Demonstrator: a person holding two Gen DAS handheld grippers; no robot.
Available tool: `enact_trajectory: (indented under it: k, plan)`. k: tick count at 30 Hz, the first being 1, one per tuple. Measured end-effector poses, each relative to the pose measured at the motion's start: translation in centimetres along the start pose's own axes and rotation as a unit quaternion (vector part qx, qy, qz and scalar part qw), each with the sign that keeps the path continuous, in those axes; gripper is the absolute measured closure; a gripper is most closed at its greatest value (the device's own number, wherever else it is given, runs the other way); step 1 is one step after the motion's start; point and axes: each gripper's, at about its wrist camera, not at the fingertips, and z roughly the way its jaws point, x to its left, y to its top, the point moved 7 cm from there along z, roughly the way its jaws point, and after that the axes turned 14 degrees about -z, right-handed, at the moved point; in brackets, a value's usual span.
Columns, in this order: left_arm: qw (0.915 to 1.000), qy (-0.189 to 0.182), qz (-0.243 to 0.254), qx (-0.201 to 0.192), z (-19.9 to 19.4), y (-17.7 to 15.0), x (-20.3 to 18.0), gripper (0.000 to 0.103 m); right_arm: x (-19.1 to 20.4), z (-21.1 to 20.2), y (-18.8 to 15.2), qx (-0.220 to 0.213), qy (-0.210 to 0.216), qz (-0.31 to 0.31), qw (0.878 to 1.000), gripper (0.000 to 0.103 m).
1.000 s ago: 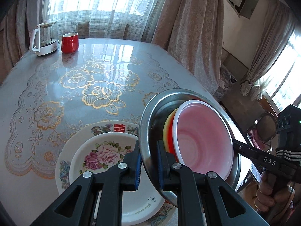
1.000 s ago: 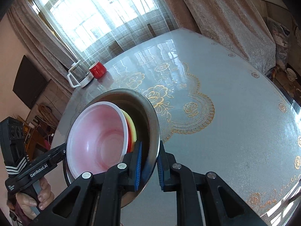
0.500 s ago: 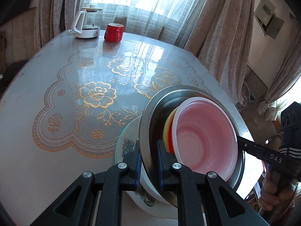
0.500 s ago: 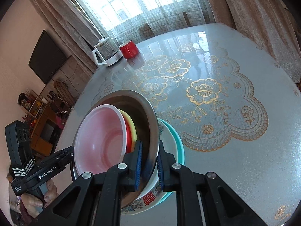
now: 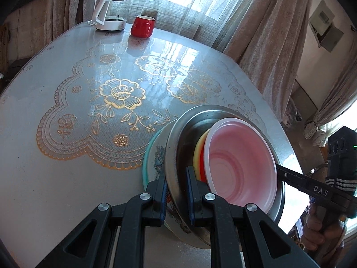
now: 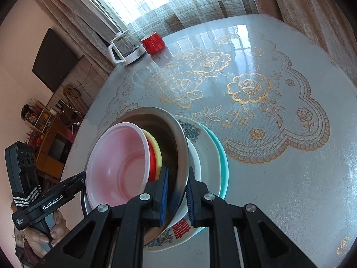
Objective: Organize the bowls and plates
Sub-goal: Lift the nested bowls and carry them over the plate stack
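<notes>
Both tools grip one steel bowl [image 5: 176, 147] by its rim; the left gripper [image 5: 176, 189] clamps the edge at 6 o'clock in its own view; the right gripper [image 6: 176, 195] clamps the opposite edge, likewise at 6 o'clock in its view; nested inside are a pink bowl [image 5: 241, 163], a red bowl [image 6: 152, 160] and a yellow bowl [image 6: 157, 148]; the steel bowl sits over a stack of plates [image 6: 207, 147] on the table [image 5: 55, 178]; a red mug [image 5: 142, 26] and a kettle [image 5: 109, 15] stand at 11 o'clock, well apart.
</notes>
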Motion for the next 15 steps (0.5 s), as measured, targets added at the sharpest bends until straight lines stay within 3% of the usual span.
enact_trajectory:
  k: [15]
  plan:
    - [0.9999, 0.005, 0.001, -0.010, 0.0, 0.3, 0.3, 0.089, -0.9, -0.1, -1.3, -0.001, 0.000, 0.015, 1.000, 0.085]
